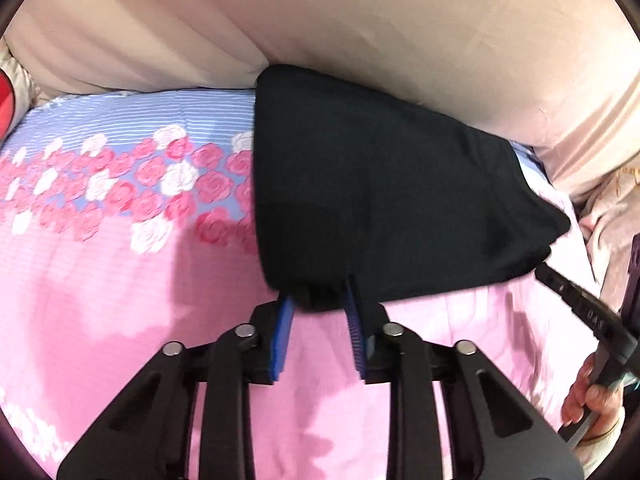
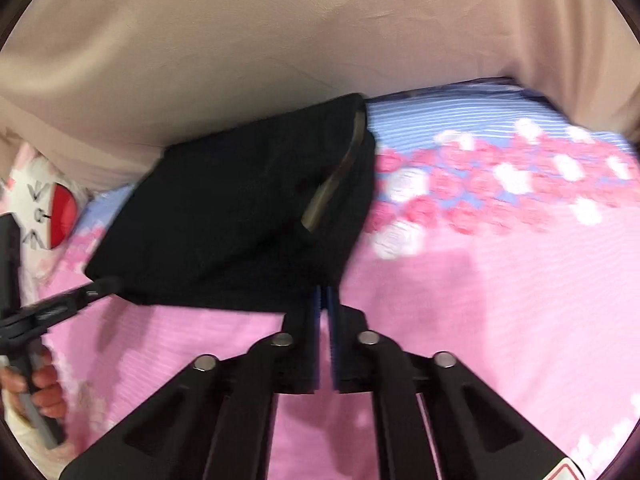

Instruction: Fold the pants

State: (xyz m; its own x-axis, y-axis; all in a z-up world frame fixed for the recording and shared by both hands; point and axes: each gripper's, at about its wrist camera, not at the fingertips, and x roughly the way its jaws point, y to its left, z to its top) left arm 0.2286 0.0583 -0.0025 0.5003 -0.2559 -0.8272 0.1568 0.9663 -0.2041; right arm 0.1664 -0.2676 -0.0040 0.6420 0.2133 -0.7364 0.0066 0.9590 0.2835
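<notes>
The black pants (image 1: pixel 384 192) lie on the bed (image 1: pixel 120 280) as a compact folded bundle. My left claw (image 1: pixel 318 304) pinches one near corner; my right claw (image 2: pixel 323 300) is pressed onto the other. Little seems left beyond setting them down.

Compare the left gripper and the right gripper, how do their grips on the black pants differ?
The left gripper has its jaws apart around a thick bunched corner of the black pants; the right gripper has its jaws almost together on a thin edge. Both have blue pads and grip the near edge over the pink floral bedsheet.
</notes>
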